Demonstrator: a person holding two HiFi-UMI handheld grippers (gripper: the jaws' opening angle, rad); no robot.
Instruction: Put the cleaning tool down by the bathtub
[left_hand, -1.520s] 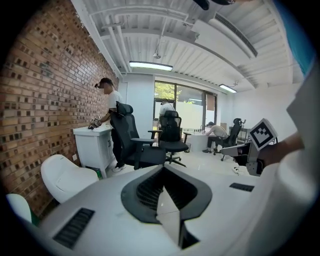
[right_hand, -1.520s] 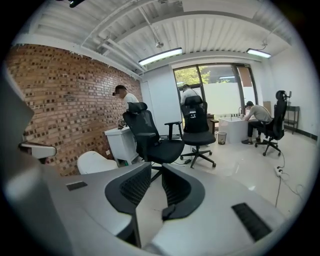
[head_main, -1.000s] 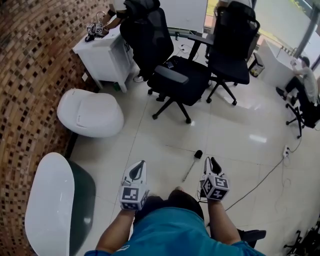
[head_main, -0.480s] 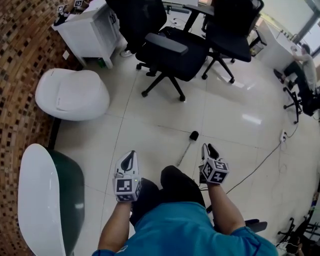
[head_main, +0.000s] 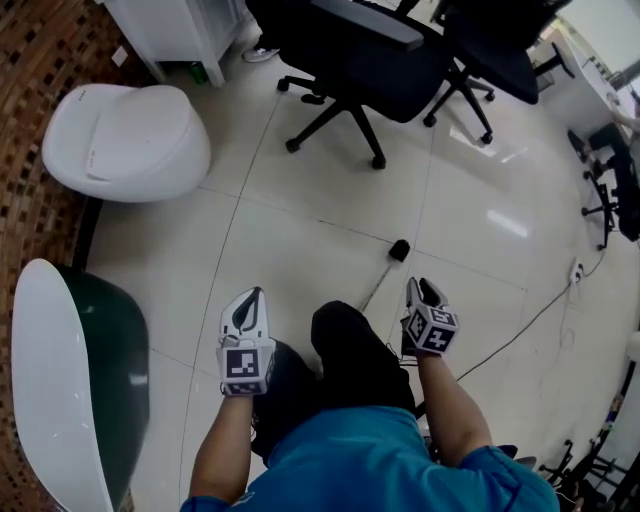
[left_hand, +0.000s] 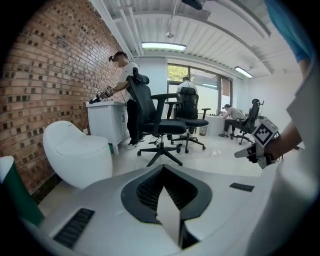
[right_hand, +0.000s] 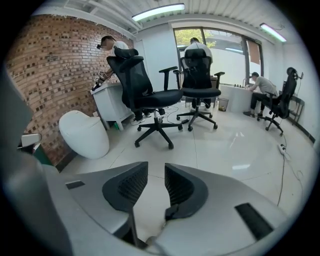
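Note:
The cleaning tool (head_main: 384, 274), a thin pale stick with a black head, lies on the tiled floor in front of the person's knee. My right gripper (head_main: 424, 293) hangs just right of it, not touching; its jaws are opening, and the right gripper view shows only floor between them (right_hand: 156, 167). My left gripper (head_main: 246, 309) is off to the left over the other knee, its jaws meeting at the tip (left_hand: 163, 170) with nothing in them. The bathtub (head_main: 40, 350), white-rimmed and dark green inside, stands at the lower left, well away from the tool.
A white toilet (head_main: 125, 140) stands by the brick wall (head_main: 30, 60) beyond the tub. Black office chairs (head_main: 385, 60) and a white cabinet (head_main: 175, 25) are ahead. A cable and power strip (head_main: 575, 272) run across the floor at the right. People stand and sit in the background (left_hand: 125, 85).
The head view has tipped down and moved forward, so the chairs and cabinet slid toward the top edge. The tool stays lying on the floor beside the right gripper.

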